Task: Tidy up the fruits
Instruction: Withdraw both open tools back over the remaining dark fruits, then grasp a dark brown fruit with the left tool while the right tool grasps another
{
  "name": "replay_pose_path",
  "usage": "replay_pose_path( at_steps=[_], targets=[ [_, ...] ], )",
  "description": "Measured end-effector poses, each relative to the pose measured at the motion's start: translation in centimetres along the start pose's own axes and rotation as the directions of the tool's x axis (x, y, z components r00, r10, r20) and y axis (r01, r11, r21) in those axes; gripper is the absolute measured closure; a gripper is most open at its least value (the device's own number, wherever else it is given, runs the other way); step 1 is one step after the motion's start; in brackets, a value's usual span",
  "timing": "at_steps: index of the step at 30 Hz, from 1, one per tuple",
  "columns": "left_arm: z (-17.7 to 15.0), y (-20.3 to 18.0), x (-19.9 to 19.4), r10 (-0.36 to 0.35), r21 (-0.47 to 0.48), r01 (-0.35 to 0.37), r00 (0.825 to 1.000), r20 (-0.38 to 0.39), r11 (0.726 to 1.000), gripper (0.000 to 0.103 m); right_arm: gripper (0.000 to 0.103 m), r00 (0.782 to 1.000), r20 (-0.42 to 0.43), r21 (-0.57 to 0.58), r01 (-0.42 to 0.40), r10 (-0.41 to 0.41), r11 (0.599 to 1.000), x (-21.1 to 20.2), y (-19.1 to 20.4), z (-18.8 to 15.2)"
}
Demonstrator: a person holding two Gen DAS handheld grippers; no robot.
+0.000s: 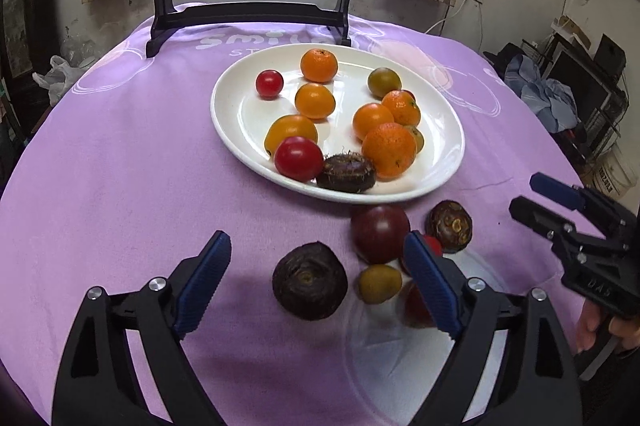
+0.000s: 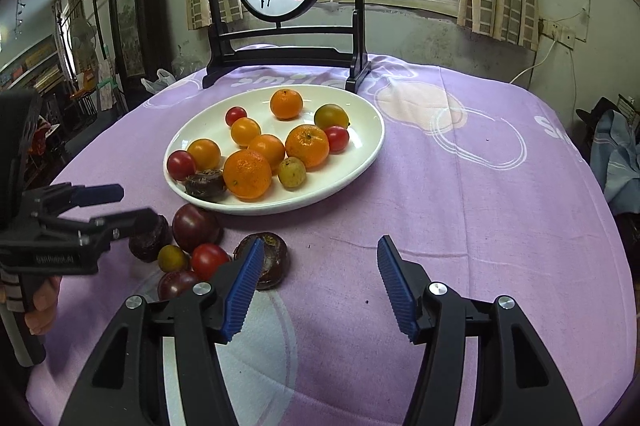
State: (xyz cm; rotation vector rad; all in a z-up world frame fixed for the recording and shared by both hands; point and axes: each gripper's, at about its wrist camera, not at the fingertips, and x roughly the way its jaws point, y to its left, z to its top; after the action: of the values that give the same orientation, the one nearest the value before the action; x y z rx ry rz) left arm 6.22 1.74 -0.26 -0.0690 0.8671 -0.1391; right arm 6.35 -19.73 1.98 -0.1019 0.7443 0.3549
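several fruits sit off the plate (image 1: pixel 448 162), so my left gripper (image 1: pixel 316 282) gapes wide around the dark water chestnut (image 1: pixel 309 280), right gripper (image 2: pixel 318 282) half-open, empty.

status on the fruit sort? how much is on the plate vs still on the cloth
Mostly done: the white plate holds the oranges, red tomatoes, greenish fruits and one water chestnut. In hand: nothing; left gripper is open around the big water chestnut, not touching; right gripper is open and empty. Left on the purple cloth: that chestnut, a second water chestnut, a dark tomato, a green fruit, a red tomato and another dark tomato.
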Motion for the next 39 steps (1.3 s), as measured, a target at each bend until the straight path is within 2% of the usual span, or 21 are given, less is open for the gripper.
replay_pose_path(
  at_steps=[5,8,16,20,23,26,29,31,36,39],
  targets=[
    [-1.0,-1.2,-0.2,0.004,0.125,-0.005,1.0,0.005,0.992,0.017,0.039,1.0,0.006,-0.009,0.004,-0.004,1.0,-0.2,0.2,-0.1],
    [-1.4,-1.5,0.0,0.013,0.165,-0.011,1.0,-0.007,0.986,0.017,0.039,1.0,0.006,-0.01,0.004,-0.004,1.0,-0.3,0.2,-0.1],
    [-1.6,-0.4,-0.4,-0.038,0.171,0.042,0.999,-0.028,0.984,0.017,0.039,1.0,0.001,-0.013,-0.005,0.005,1.0,-0.2,0.2,0.0],
    [-1.8,-0.1,0.4,-0.049,0.167,0.064,0.994,-0.093,0.984,0.017,0.038,1.0,-0.006,-0.006,-0.021,0.021,1.0,-0.1,0.3,0.0],
    [-2.1,0.0,1.0,-0.025,0.172,0.044,0.993,-0.113,0.984,0.017,0.038,1.0,-0.01,-0.017,-0.021,0.02,1.0,-0.1,0.6,-0.1],
    [-2.2,0.0,1.5,-0.016,0.171,0.039,0.991,-0.133,0.984,0.02,0.038,1.0,-0.011,-0.016,-0.021,0.021,1.0,-0.1,0.6,-0.1],
    [-2.5,0.0,2.5,0.006,0.167,0.022,0.987,-0.16,0.986,0.028,0.038,1.0,-0.011,-0.016,-0.022,0.022,1.0,-0.1,0.6,-0.1],
    [-2.6,-0.5,2.5,0.032,0.194,-0.004,0.99,-0.141,0.981,0.029,0.038,1.0,-0.012,-0.016,-0.023,0.023,1.0,-0.1,0.6,-0.1],
    [-2.7,-1.1,2.3,0.011,0.213,0.018,0.991,-0.13,0.977,0.041,0.038,0.999,-0.021,-0.028,-0.031,0.03,0.999,0.0,0.9,-0.3],
    [-2.8,-1.5,2.2,0.023,0.229,0.004,0.993,-0.116,0.973,0.042,0.038,0.999,-0.028,-0.035,-0.027,0.026,0.999,0.2,1.0,-0.4]
  ],
)
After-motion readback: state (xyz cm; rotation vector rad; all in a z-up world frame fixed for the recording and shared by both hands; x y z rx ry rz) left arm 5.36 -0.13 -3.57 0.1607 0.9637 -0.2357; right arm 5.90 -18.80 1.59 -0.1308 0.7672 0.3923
